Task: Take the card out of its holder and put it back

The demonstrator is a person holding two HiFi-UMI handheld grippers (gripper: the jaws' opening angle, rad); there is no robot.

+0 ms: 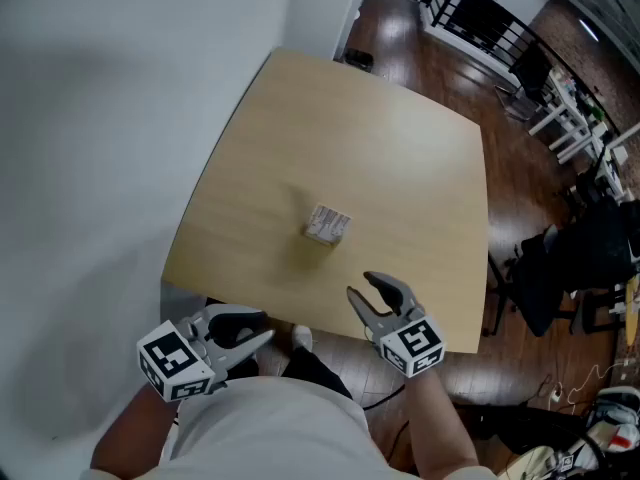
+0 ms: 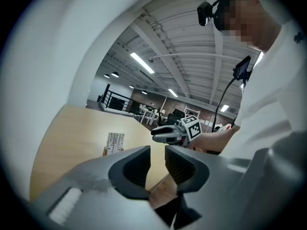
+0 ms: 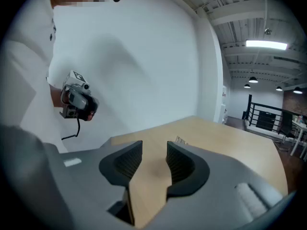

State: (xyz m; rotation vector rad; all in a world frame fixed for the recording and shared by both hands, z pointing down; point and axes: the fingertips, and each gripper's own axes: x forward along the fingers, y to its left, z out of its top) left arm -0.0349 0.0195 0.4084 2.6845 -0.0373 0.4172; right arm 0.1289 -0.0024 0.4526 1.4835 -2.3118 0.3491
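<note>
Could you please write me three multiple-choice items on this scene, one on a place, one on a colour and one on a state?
1. Where does the card holder stand?
A) near the middle of the table
B) at the table's far corner
C) on the floor

2. What colour is the table's top?
A) black
B) light wood
C) red

3. How do the jaws of the right gripper stand?
A) shut on the card holder
B) shut tight on nothing
C) apart, with nothing between them

Answers:
1 A: the head view shows it about mid-table.
2 B: every view shows pale wood.
3 C: the right gripper view shows only bare table through the gap.
</note>
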